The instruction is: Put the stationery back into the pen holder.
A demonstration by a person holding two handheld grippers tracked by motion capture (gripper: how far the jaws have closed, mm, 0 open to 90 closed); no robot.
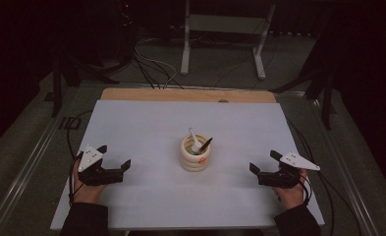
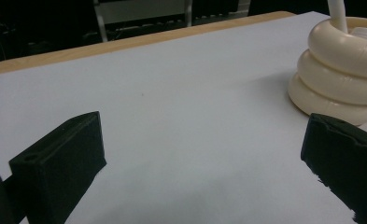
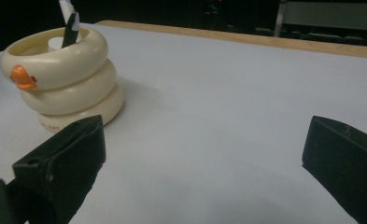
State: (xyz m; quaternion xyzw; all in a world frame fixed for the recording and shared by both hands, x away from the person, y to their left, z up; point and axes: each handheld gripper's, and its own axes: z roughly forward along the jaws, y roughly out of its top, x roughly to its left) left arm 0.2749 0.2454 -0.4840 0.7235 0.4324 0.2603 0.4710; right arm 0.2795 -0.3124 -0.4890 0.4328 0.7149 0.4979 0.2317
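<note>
A cream ringed holder (image 1: 196,155) with an orange beak-like bump stands at the middle of the white table mat (image 1: 146,123). A white pen (image 1: 194,138) and a black pen (image 1: 205,144) lean inside it. My left gripper (image 1: 114,157) rests open at the left of the mat, jaws wide apart with nothing between them. The holder (image 2: 342,70) sits off to its right. At the right side, my right gripper (image 1: 264,161) is open too and holds nothing. The holder (image 3: 62,77) lies to its left, its black pen (image 3: 70,29) sticking out.
A wooden tabletop edge (image 1: 185,94) shows beyond the mat's far side. Behind it, on the floor, stand a white metal frame (image 1: 222,37) and loose cables (image 1: 153,69). Metal rails run along both sides of the table.
</note>
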